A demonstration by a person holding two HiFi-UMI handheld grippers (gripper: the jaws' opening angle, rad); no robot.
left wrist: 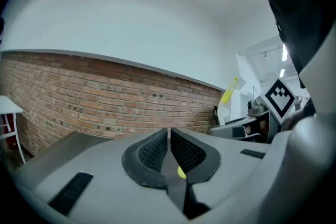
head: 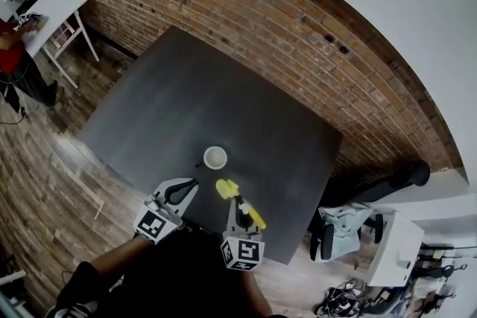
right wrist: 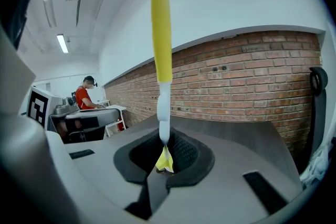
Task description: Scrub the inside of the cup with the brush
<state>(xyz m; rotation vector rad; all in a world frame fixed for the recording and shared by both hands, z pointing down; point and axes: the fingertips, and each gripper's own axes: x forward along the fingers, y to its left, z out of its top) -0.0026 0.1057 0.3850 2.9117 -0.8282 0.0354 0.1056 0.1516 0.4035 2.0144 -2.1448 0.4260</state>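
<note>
The right tool point(right wrist: 165, 149) clamps a yellow-and-white plastic brush point(right wrist: 161, 34) — the left tool point(left wrist: 169, 138), jaws pressed together, holds nothing — near a small white round cup point(head: 215, 157) on the dark counter point(head: 186, 97).

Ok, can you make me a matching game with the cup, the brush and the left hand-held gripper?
Things:
1. cup
2. brush
3. left hand-held gripper

States:
A. shut, jaws together
B. white, standing alone on the table
C. yellow, clamped in the right hand-held gripper

Pairs: 1-B, 2-C, 3-A
</note>
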